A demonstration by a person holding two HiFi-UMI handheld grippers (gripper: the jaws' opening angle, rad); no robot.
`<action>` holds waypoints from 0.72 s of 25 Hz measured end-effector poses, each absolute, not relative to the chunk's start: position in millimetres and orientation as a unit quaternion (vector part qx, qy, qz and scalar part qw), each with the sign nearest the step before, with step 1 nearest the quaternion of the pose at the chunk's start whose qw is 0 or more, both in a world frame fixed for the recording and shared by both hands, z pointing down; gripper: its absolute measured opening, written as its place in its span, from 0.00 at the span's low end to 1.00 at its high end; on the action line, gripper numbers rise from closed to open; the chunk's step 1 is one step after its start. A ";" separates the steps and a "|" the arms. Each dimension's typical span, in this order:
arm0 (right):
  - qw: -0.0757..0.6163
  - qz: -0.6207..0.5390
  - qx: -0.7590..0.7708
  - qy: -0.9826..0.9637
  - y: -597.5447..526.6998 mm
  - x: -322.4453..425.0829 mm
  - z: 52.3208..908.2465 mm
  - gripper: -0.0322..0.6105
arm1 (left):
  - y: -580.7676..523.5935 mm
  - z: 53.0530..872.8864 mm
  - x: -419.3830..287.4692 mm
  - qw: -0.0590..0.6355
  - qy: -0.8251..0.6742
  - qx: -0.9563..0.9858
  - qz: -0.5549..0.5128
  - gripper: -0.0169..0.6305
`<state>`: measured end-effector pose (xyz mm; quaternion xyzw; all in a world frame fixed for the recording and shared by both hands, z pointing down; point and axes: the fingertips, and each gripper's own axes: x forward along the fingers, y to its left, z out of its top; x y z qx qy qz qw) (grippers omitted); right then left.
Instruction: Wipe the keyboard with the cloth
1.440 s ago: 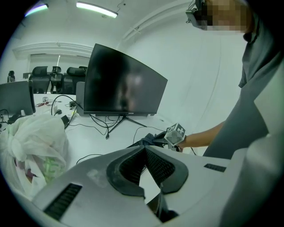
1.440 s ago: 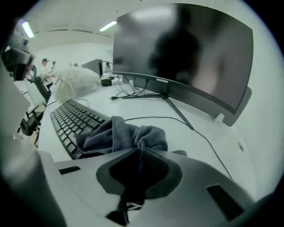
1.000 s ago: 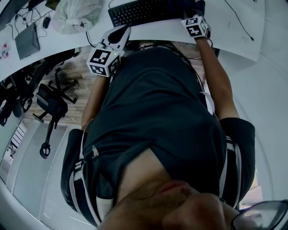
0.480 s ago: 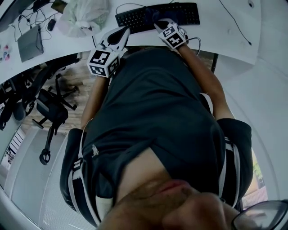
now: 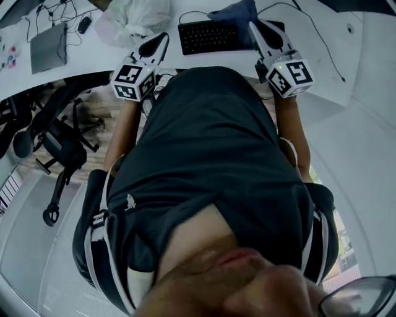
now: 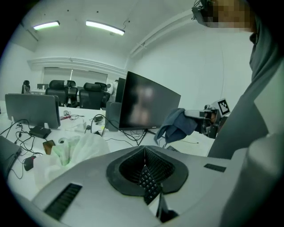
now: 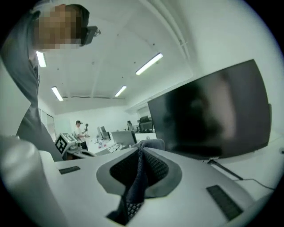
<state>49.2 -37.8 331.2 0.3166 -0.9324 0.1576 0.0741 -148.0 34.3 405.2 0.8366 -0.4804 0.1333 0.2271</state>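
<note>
The black keyboard (image 5: 210, 36) lies on the white desk (image 5: 325, 43) in front of me. My right gripper (image 5: 253, 26) is raised above the keyboard's right end, shut on the blue cloth (image 5: 238, 15). In the right gripper view the cloth (image 7: 138, 173) is pinched between the pads and bunches past the tips. The left gripper view shows the cloth (image 6: 177, 126) hanging from the right gripper in the air. My left gripper (image 5: 161, 41) hovers at the desk edge left of the keyboard; its pads (image 6: 148, 175) meet with nothing between them.
A dark monitor (image 6: 148, 106) stands behind the keyboard. A crumpled white plastic bag (image 5: 133, 18) lies left of the keyboard, with a grey laptop (image 5: 48, 48) and cables further left. Office chairs (image 5: 59, 148) stand on the floor at the left.
My right gripper has lifted off the keyboard with the cloth and swung up and to the right. The left gripper has shifted a little along the desk edge.
</note>
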 end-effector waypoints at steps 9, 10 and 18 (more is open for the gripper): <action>0.031 0.097 0.387 -0.916 -58.5 63.2 267.3 0.10 | 6.7 395.7 -191.9 0.212 -0.487 0.838 0.121 0.03; 0.030 0.095 0.393 -0.914 -59.2 64.7 263.7 0.10 | 6.6 396.5 -191.2 0.213 -0.483 0.841 0.121 0.03; 0.025 0.078 0.440 -0.894 -61.7 74.6 241.2 0.10 | 14.5 407.8 -181.2 0.228 -0.437 0.861 0.126 0.04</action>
